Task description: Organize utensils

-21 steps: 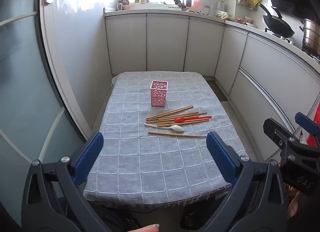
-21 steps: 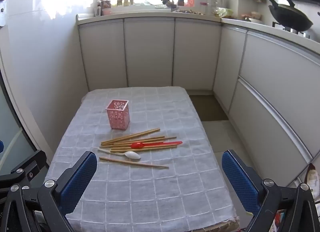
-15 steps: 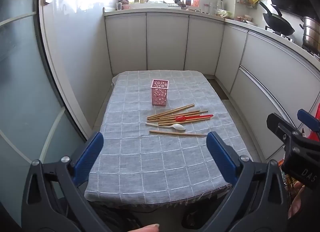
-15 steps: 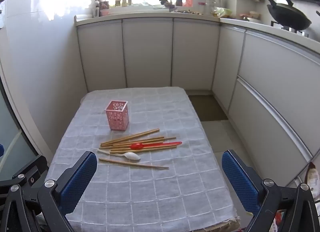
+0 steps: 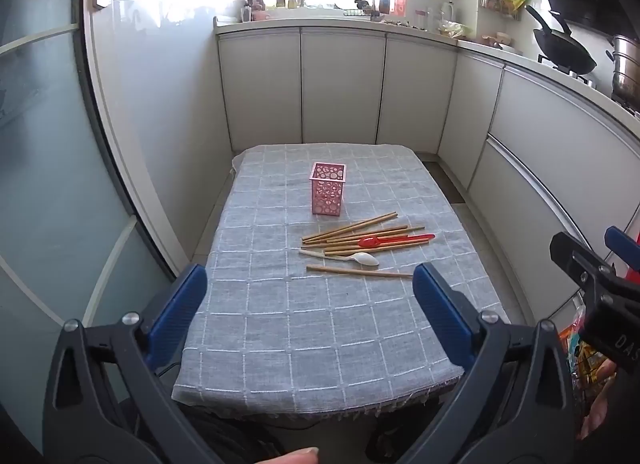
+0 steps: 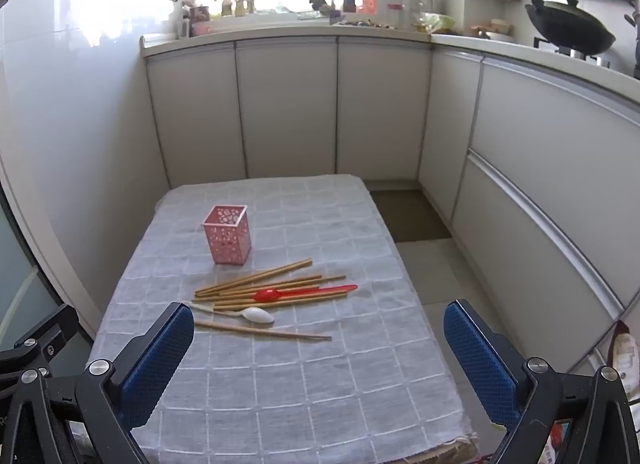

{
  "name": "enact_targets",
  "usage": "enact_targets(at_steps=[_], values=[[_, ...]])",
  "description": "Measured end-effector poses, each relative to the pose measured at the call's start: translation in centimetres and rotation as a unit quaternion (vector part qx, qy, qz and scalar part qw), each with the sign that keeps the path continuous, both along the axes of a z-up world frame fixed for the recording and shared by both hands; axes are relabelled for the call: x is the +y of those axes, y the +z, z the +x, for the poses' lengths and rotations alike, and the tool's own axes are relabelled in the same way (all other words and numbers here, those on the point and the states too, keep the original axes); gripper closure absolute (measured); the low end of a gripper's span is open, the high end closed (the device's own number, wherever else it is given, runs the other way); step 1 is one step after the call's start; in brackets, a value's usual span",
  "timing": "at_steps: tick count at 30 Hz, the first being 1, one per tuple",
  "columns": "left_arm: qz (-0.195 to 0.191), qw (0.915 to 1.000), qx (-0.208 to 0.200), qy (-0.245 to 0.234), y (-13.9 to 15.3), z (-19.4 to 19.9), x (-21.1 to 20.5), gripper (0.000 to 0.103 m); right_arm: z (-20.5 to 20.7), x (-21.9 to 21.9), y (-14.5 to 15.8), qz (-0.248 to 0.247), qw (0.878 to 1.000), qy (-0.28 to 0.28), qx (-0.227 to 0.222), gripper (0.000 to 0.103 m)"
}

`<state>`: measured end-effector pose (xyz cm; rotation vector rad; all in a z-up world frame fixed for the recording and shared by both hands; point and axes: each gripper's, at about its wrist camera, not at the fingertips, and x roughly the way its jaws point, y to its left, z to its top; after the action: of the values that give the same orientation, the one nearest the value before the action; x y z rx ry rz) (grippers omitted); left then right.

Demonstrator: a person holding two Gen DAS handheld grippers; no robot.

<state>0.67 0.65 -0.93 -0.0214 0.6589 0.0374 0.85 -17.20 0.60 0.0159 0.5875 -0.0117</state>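
Left wrist view shows the table slightly farther off than a moment ago, so both grippers have eased back and nothing is grasped yet. The left gripper and right gripper stand wide and empty. Chopsticks, a red spoon and a white spoon lie loose just in front of the pink holder, which stands upright and empty. Nothing blocks the reach; the overlapping sticks may shift when one is picked.
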Motion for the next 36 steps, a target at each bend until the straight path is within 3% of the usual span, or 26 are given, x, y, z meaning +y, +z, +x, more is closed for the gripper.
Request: enact_targets(at_steps=[36], values=[[0.002,1.0000,0.000,0.004,0.30,0.27,0.14,0.001,0.29,0.01,-0.46,0.001,1.000,0.001,0.000,0.001]])
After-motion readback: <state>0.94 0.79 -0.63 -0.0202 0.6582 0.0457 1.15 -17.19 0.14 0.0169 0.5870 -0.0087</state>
